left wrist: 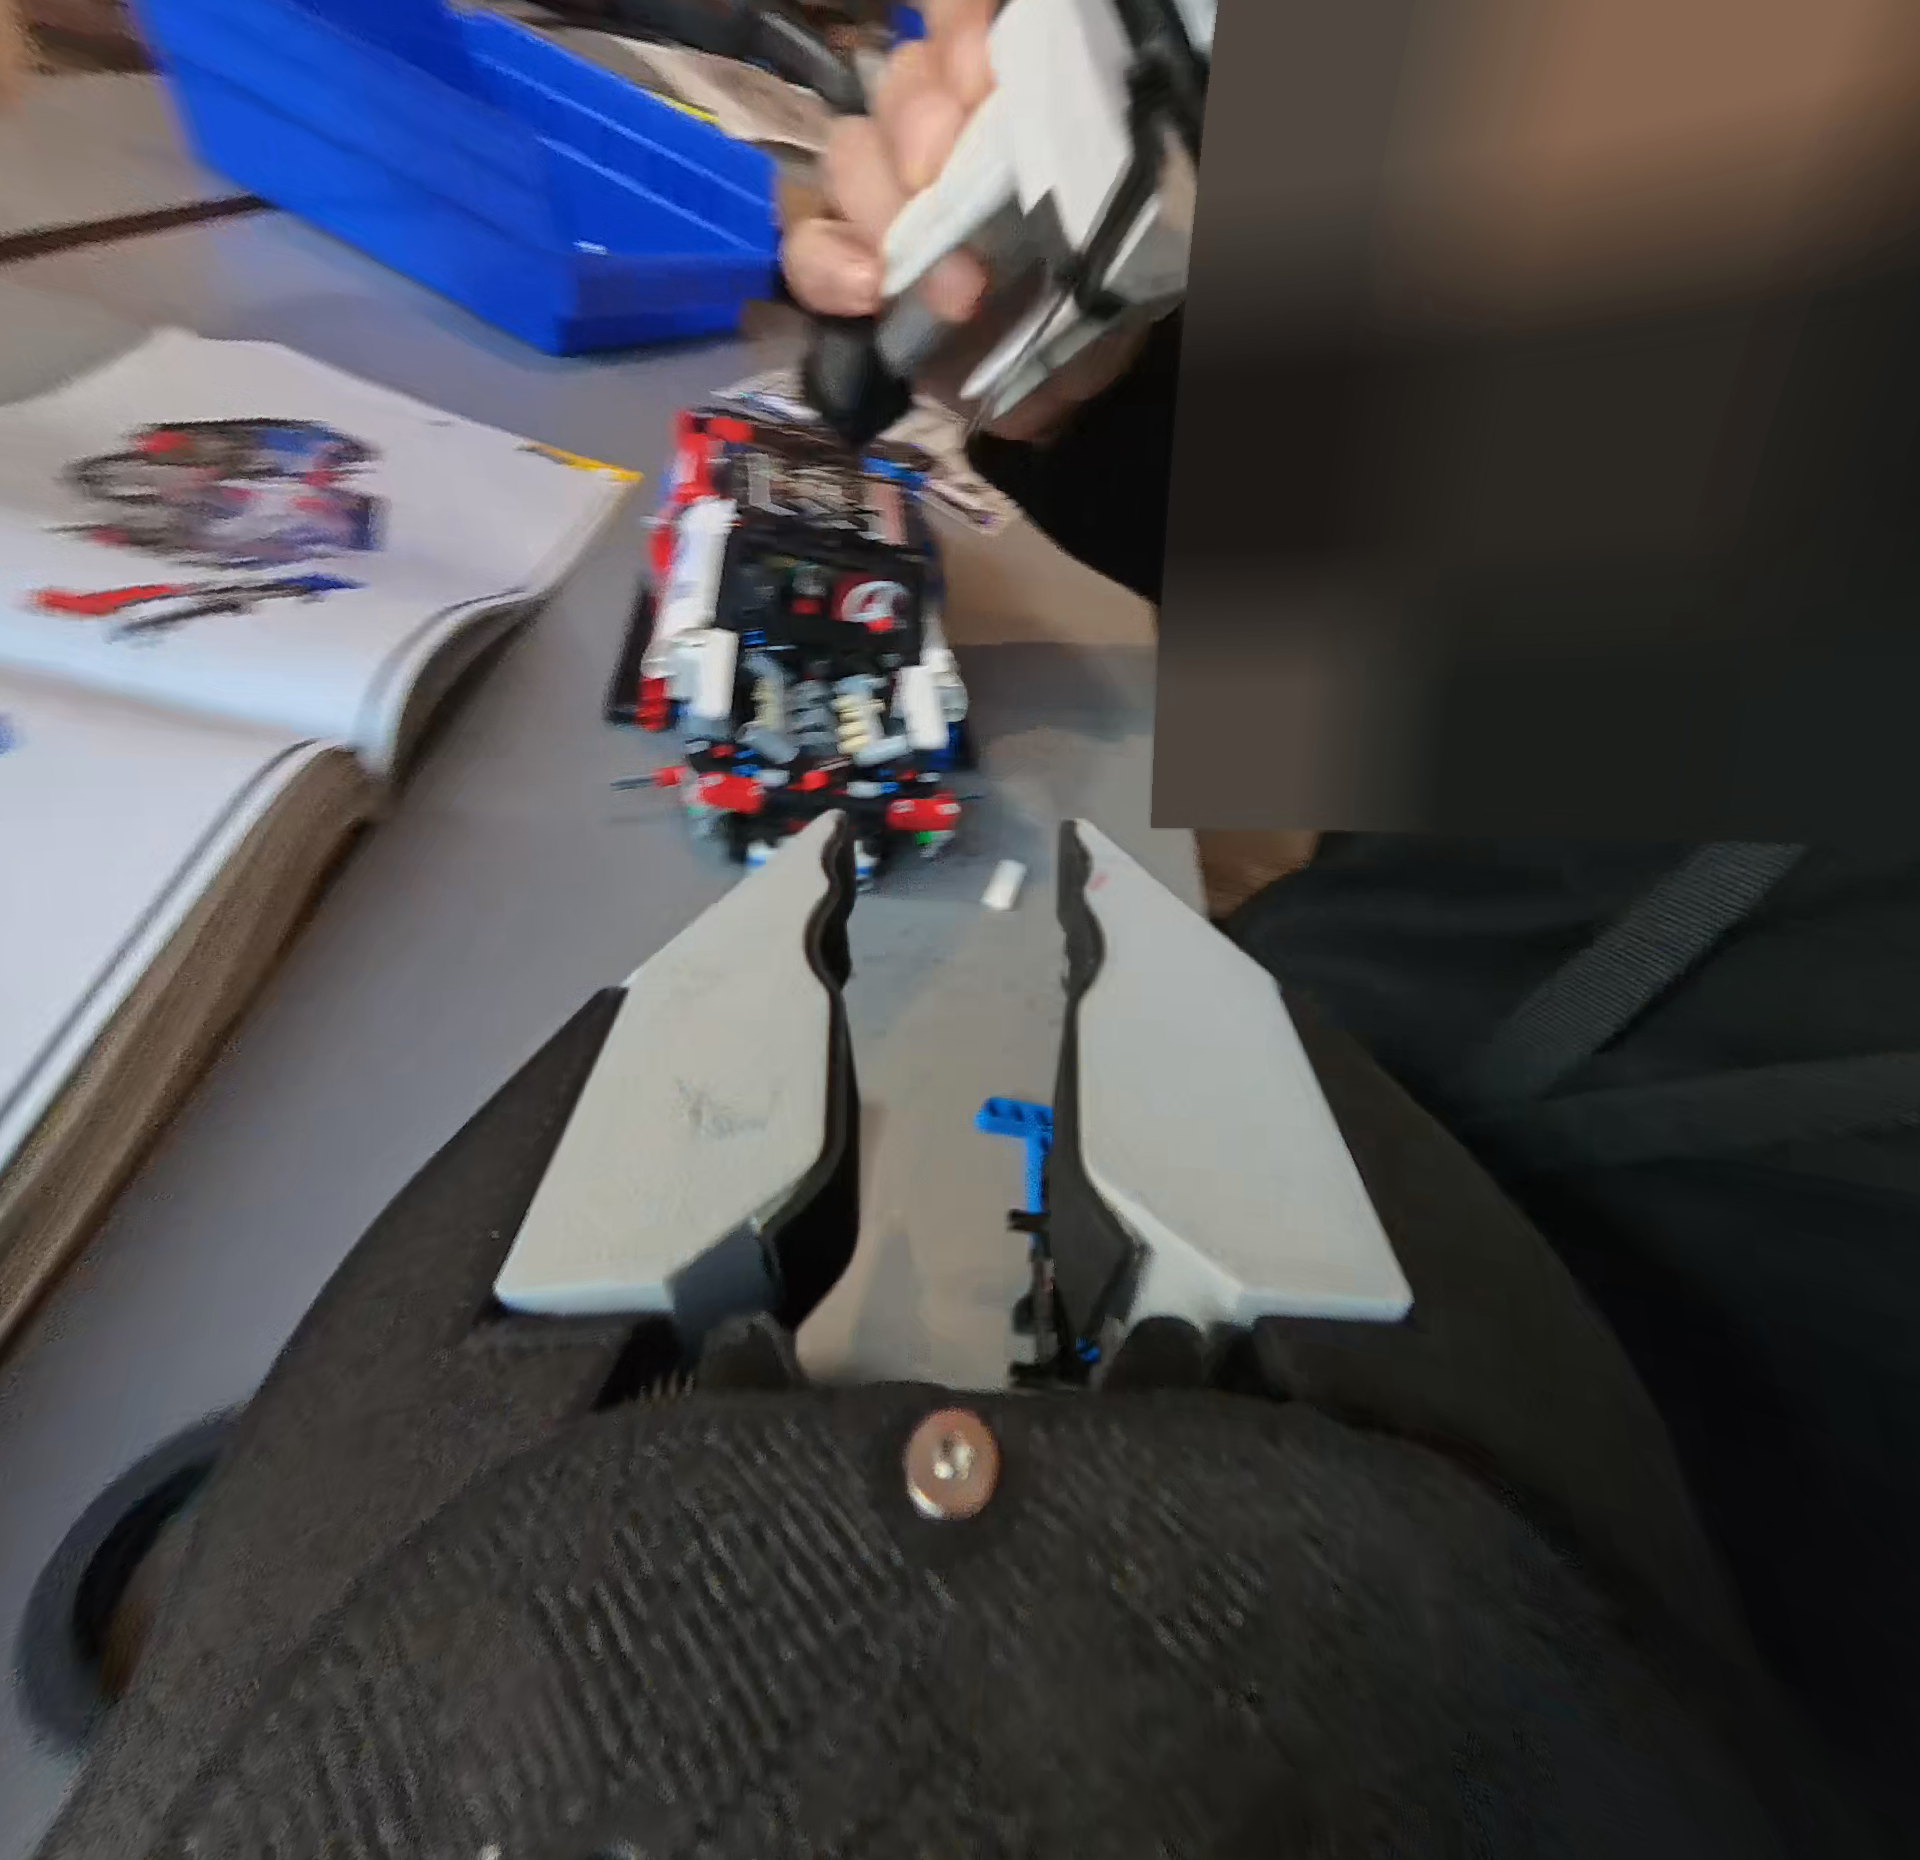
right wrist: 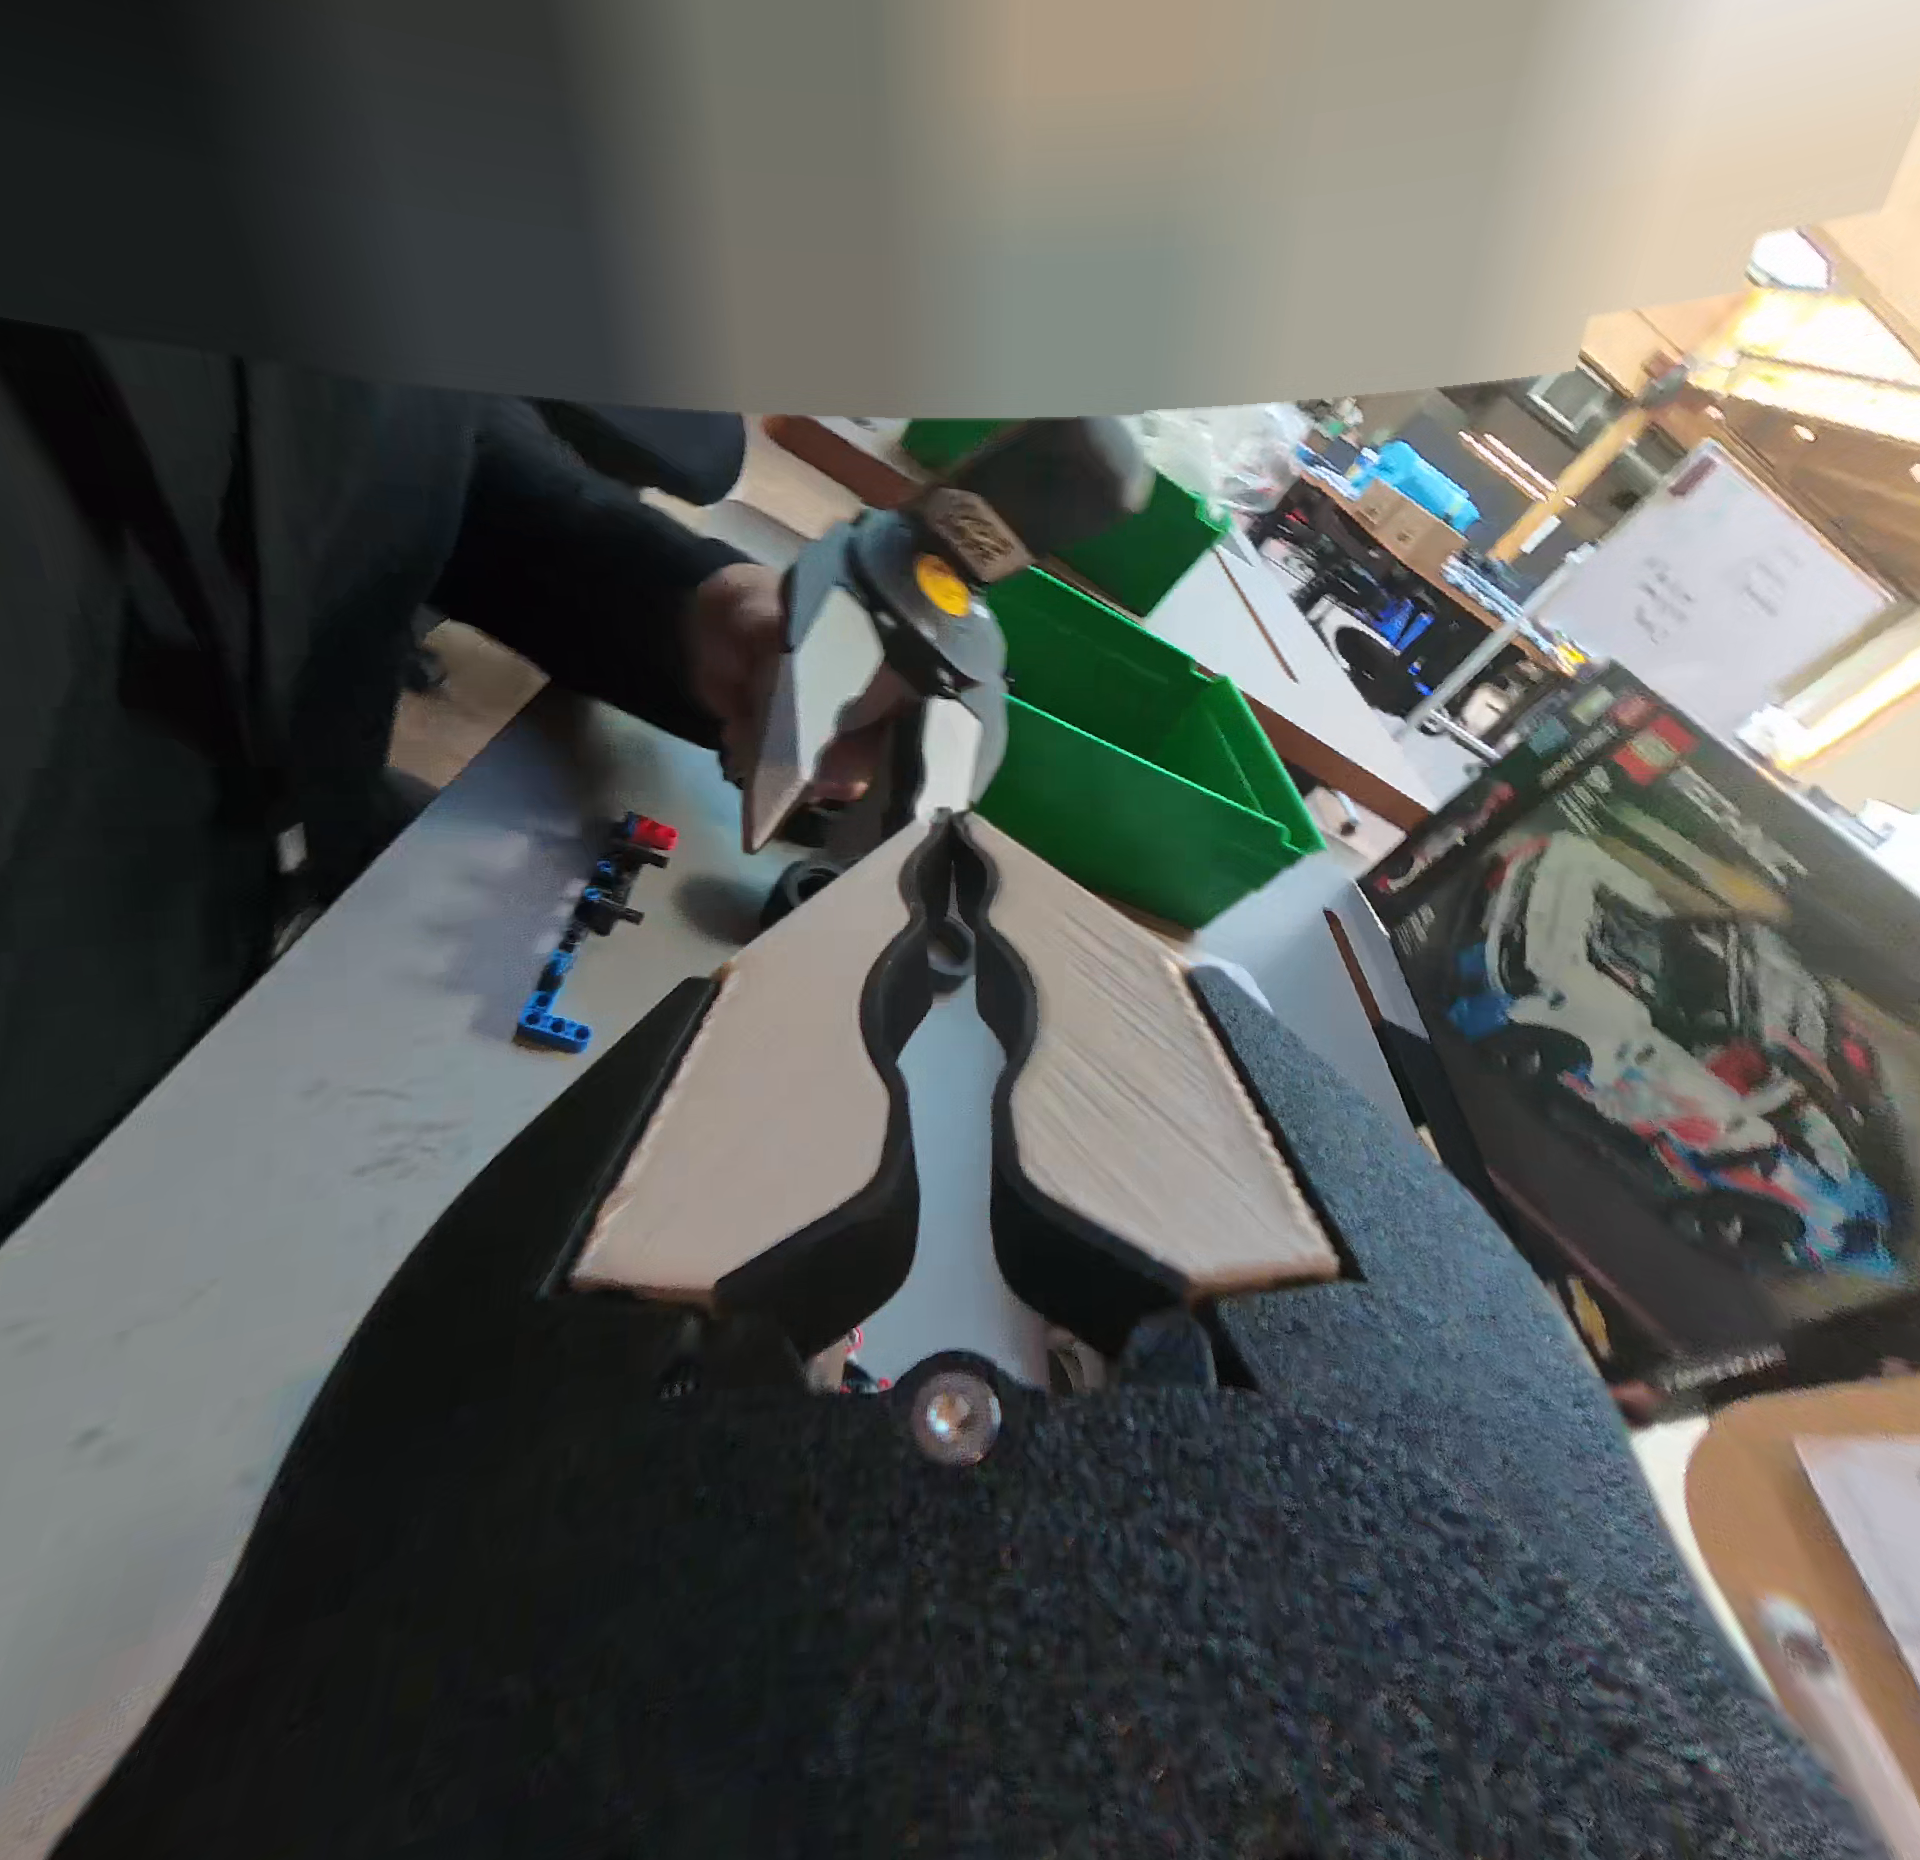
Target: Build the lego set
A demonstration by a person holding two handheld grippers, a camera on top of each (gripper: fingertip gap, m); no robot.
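Two grippers work the lego car (left wrist: 800, 667): right gripper (right wrist: 951, 834) clenched, perhaps on a small black part; left gripper (left wrist: 951, 854) released. Next, likely seating that part

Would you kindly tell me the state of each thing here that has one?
Left hand-held gripper: open, empty.
Right hand-held gripper: shut on black piece.
Toy car: partly built, standing on table.
Booklet: lying open.
Blue angled piece: loose on table.
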